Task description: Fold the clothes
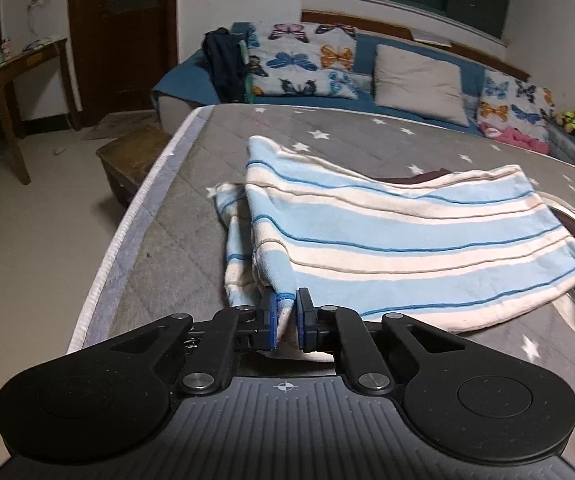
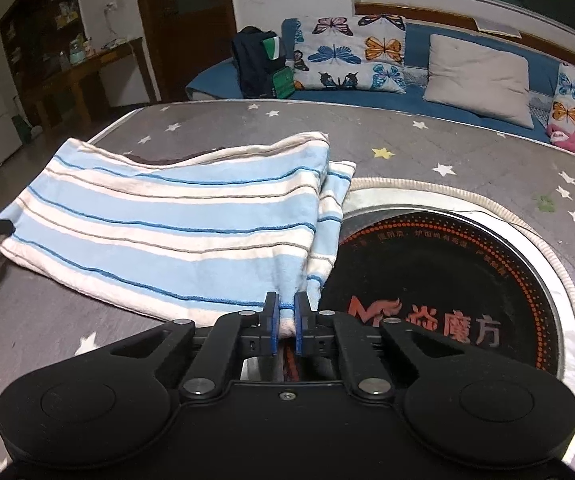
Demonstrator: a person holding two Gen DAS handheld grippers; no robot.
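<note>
Both your grippers pinch the near corners of the towel.
Your left gripper (image 1: pixel 286 316) and right gripper (image 2: pixel 286 320) each clamp a corner of the blue-and-white striped terry towel (image 1: pixel 387 240), lying folded on the grey star-printed table cover (image 1: pixel 175 216), beside the round black cooktop (image 2: pixel 459 280).

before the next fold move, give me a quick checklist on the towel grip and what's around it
1. Left gripper pinching the striped towel at its near corner: ok.
2. Right gripper pinching the other near corner: ok.
3. Near edge lifted between the two grips: ok.
4. Far edge flat and aligned: not ok, it bows up and a lower layer sticks out at the side.
5. Round black cooktop clear of the towel: not ok, the towel overlaps its rim.
6. Dark item under the towel: cannot tell what it is.
</note>
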